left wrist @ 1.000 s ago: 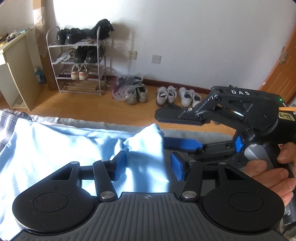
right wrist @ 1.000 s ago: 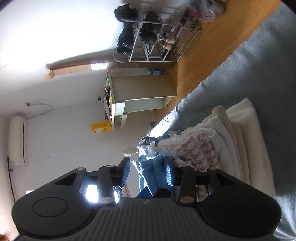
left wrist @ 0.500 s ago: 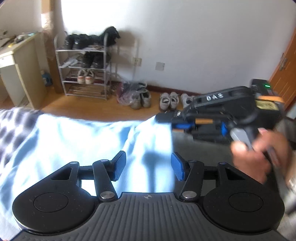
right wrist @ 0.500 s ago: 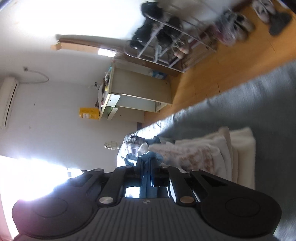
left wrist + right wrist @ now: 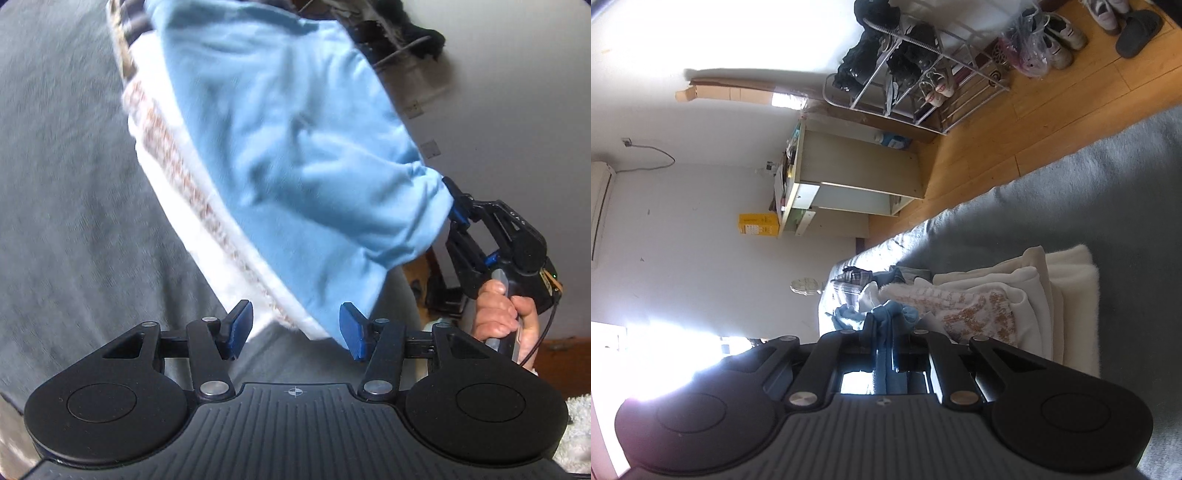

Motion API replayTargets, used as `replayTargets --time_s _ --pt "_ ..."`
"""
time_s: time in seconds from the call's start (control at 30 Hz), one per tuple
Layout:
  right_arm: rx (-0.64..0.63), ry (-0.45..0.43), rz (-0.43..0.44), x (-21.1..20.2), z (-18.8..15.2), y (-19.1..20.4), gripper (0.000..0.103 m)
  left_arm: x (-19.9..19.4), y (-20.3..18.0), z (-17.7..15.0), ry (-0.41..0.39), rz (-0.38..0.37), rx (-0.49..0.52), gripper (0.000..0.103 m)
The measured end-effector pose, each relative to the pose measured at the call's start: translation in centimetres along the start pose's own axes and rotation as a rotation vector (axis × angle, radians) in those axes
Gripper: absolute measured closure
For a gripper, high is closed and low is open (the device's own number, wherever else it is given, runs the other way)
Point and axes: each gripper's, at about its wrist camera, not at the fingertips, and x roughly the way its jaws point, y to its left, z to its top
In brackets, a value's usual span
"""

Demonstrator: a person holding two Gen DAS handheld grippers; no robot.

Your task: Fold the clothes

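While the right gripper (image 5: 884, 334) pinches the blue garment (image 5: 295, 147), the left gripper (image 5: 295, 326) gapes beneath — empty.

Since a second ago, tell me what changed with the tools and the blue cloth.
The right tool closed on a corner of the blue cloth and lifted it off the bed. The left tool rolled and swung over the folded pile, jaws unchanged: open and empty. The pile stayed put.
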Motion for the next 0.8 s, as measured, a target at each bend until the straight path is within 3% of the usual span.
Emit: replayTargets --time_s 0.17,0.33,0.53,0.8 --pt "-0.005 0.003 -0.026 0.3 -0.1 0.4 0.096 1.2 1.0 0.4 0.021 -0.047 -0.023 0.053" --pt "-0.008 -0.001 -0.046 0.3 -0.1 0.8 0.096 2.1 1.5 0.4 0.049 -0.079 -0.036 0.062" --pt "0.0 -0.008 -0.064 0.4 -0.2 1.0 0.096 2.6 2.1 0.4 0.066 -0.092 -0.057 0.062" --pt "-0.062 -0.028 -0.079 0.0 -0.4 2.6 0.096 0.9 0.8 0.9 0.051 -0.087 0.032 0.087"
